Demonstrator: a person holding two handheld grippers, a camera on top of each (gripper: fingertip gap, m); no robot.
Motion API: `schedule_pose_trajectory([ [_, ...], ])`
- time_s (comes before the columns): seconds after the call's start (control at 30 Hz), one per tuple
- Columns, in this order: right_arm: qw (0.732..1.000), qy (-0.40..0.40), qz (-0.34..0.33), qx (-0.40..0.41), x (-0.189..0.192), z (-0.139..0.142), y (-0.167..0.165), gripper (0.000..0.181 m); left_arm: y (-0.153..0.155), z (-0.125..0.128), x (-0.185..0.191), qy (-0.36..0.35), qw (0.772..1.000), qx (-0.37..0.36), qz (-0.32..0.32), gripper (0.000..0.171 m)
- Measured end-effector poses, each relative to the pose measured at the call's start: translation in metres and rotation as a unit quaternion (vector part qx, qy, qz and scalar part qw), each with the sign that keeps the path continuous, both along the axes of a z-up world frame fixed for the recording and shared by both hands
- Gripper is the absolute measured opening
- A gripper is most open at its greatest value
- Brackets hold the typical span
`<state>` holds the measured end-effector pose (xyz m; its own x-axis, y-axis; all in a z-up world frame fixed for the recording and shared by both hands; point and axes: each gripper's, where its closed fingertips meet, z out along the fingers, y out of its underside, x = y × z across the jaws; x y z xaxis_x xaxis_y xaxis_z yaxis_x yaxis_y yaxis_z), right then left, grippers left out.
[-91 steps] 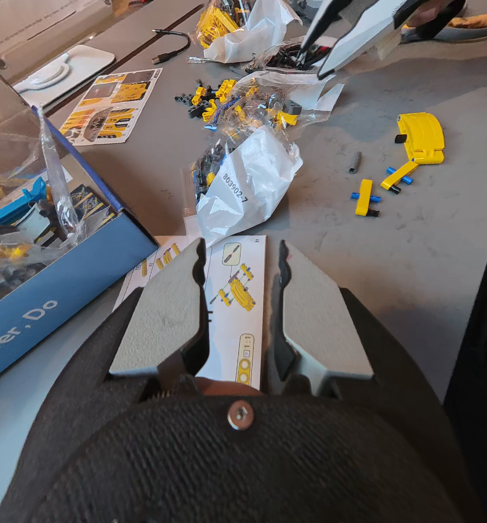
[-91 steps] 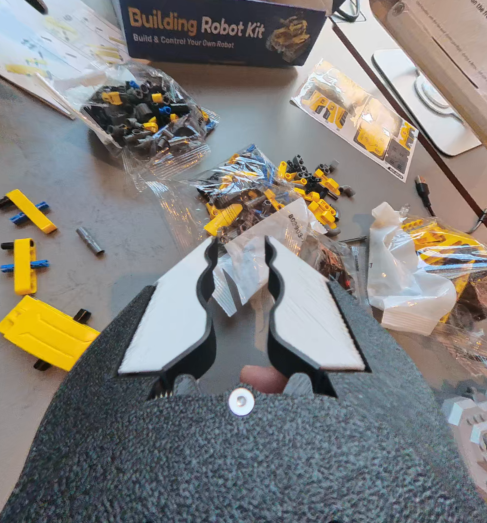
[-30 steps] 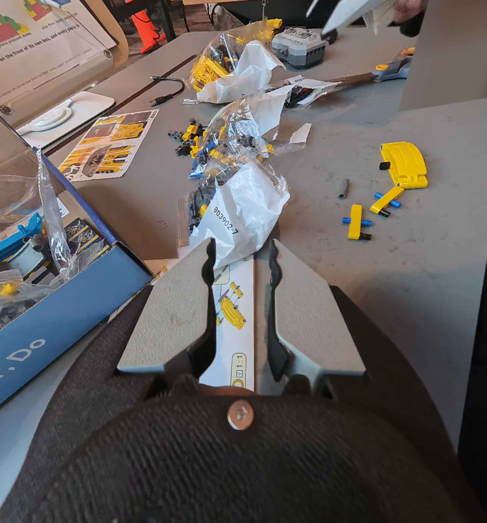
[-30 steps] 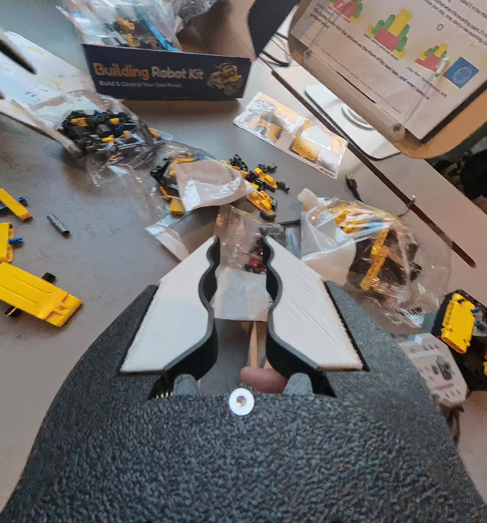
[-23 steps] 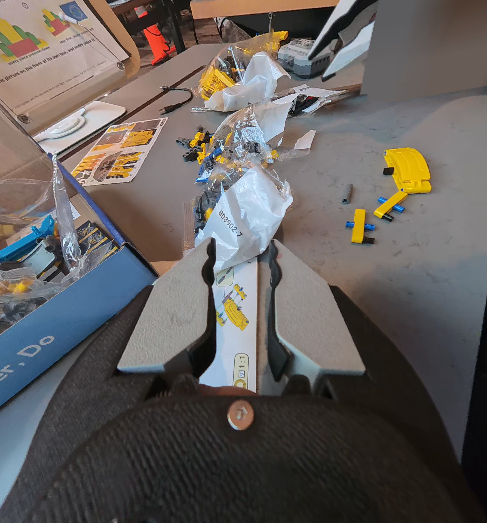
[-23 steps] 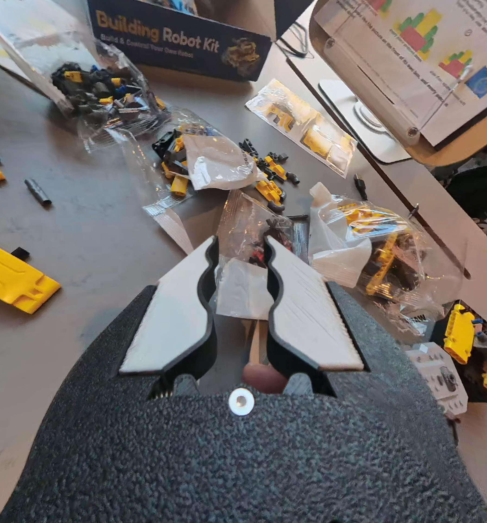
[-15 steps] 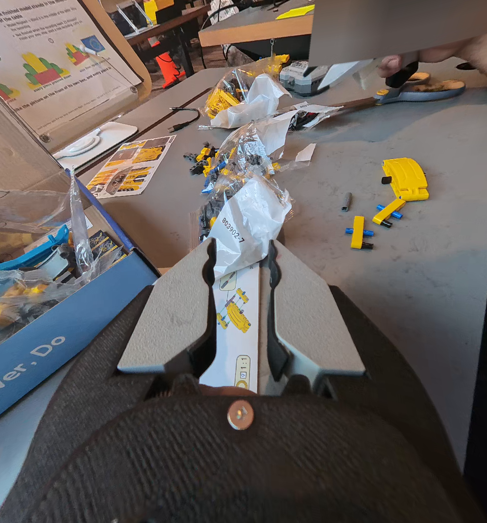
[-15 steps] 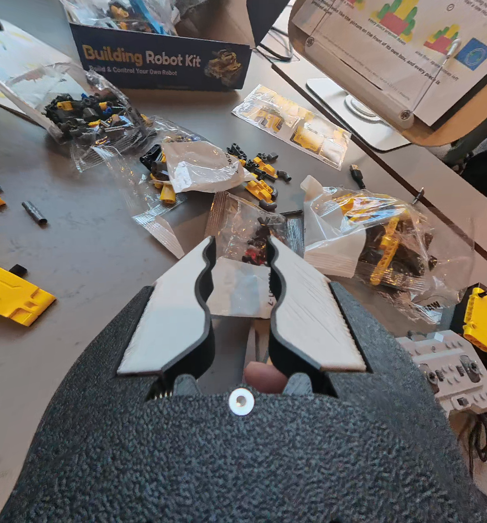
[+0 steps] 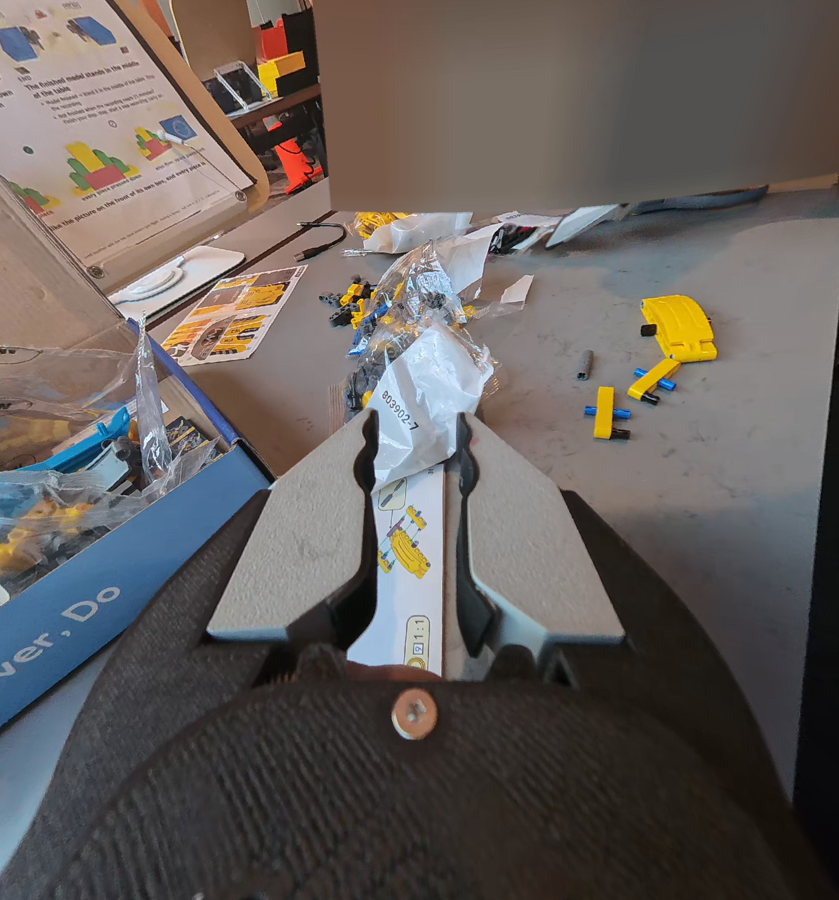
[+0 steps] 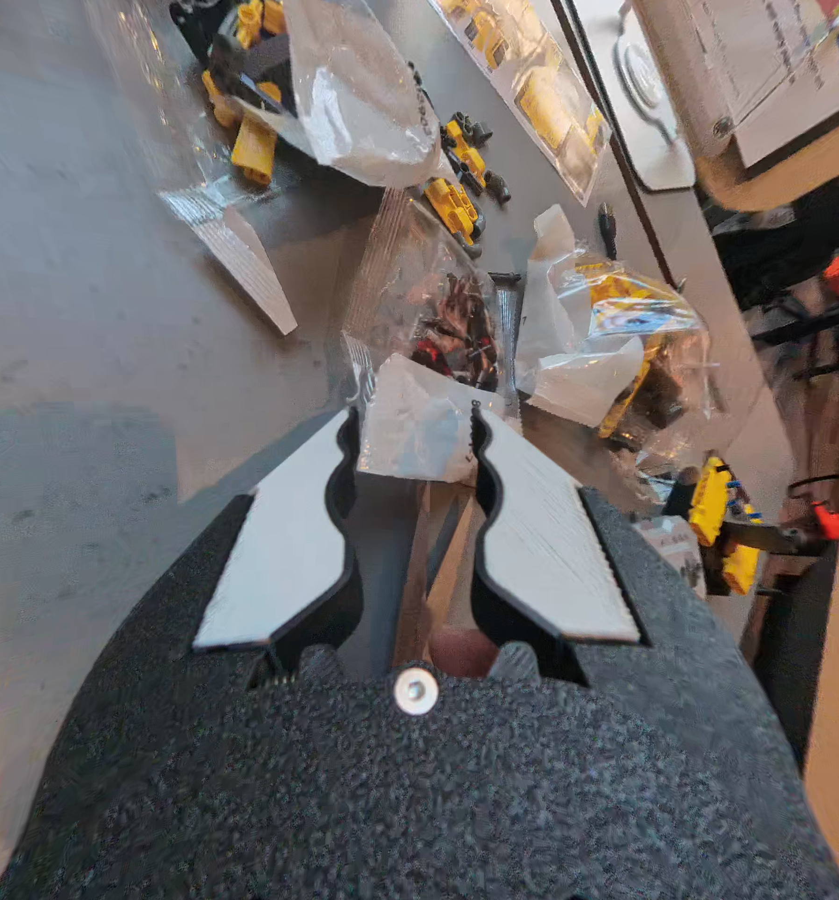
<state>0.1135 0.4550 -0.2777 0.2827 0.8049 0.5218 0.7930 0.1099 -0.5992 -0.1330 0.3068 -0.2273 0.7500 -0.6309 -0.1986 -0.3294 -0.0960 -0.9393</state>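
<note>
My left gripper [image 9: 415, 428] is open and empty. It hovers low over the instruction booklet [image 9: 407, 560], its tips at the edge of a clear bag of dark parts with a white label [image 9: 427, 404]. My right gripper [image 10: 413, 419] is open and empty, tilted over the grey table [image 10: 91, 292]. The white end of a small clear bag of red and black parts [image 10: 437, 331] lies between its fingertips; I cannot tell if they touch it. A larger bag of yellow parts [image 10: 617, 350] lies just to its right.
An open blue kit box [image 9: 91, 560] stands at the left, with a sticker sheet [image 9: 232, 316] behind it. A yellow curved panel [image 9: 678, 326], two yellow beams with blue pins [image 9: 605, 414] and a grey pin [image 9: 585, 365] lie right. A part-built yellow model [image 10: 719, 526] sits at the far right. My right fingertips sit around 30 cm from my left ones.
My right gripper has swung from the mixed-parts bag to the small bag of red and black parts, rolled sideways, and its jaws spread a little. My left jaws narrowed slightly and tilted up.
</note>
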Motion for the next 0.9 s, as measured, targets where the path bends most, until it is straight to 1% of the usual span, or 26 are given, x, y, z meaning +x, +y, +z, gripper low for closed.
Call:
schedule_pose_trajectory([
  [0.03, 1.000, -0.013, 0.006, 0.023, -0.002, 0.000, 0.001, 0.032, 0.000, 0.001, 0.000, -0.001, 1.000, 0.002, 0.000, 0.029],
  [0.07, 0.999, -0.015, 0.013, 0.039, -0.005, 0.001, 0.001, 0.015, 0.000, 0.001, 0.000, -0.002, 1.000, 0.002, -0.001, 0.028],
  [0.1, 0.999, -0.006, 0.018, 0.046, -0.008, 0.005, 0.001, 0.010, -0.001, 0.001, 0.000, -0.003, 1.000, 0.002, -0.001, 0.027],
  [0.17, 0.999, 0.019, 0.018, 0.027, -0.010, 0.012, 0.002, 0.006, -0.001, 0.001, 0.000, -0.004, 1.000, 0.001, -0.002, 0.027],
  [0.27, 0.998, 0.057, 0.002, 0.017, -0.007, 0.030, 0.011, 0.002, 0.000, 0.000, 0.000, -0.004, 1.000, -0.003, -0.003, 0.027],
  [0.4, 0.995, 0.096, -0.005, 0.013, -0.002, 0.050, 0.015, 0.001, -0.001, 0.000, 0.000, -0.002, 1.000, -0.003, -0.004, 0.027],
  [0.57, 0.996, 0.091, -0.011, 0.020, 0.012, 0.052, 0.014, 0.002, 0.000, -0.001, 0.000, -0.002, 1.000, -0.005, -0.003, 0.027],
  [0.63, 0.996, 0.085, -0.026, 0.018, 0.023, 0.051, 0.022, 0.001, 0.000, -0.002, 0.000, 0.000, 1.000, -0.008, -0.003, 0.027],
  [0.7, 0.995, 0.085, -0.045, 0.019, 0.031, 0.056, 0.034, 0.000, 0.001, -0.002, 0.001, 0.001, 1.000, -0.009, -0.003, 0.027],
  [0.73, 0.994, 0.094, -0.051, 0.008, 0.031, 0.061, 0.040, 0.000, 0.001, -0.002, 0.001, 0.001, 1.000, -0.007, -0.002, 0.027],
  [0.83, 0.987, 0.140, -0.063, -0.056, 0.023, 0.076, 0.054, 0.000, 0.002, -0.002, 0.001, 0.002, 1.000, -0.009, -0.002, 0.027],
  [0.9, 0.979, 0.155, -0.082, -0.108, 0.022, 0.078, 0.066, 0.000, 0.002, -0.002, 0.001, 0.001, 1.000, -0.008, -0.001, 0.027],
])
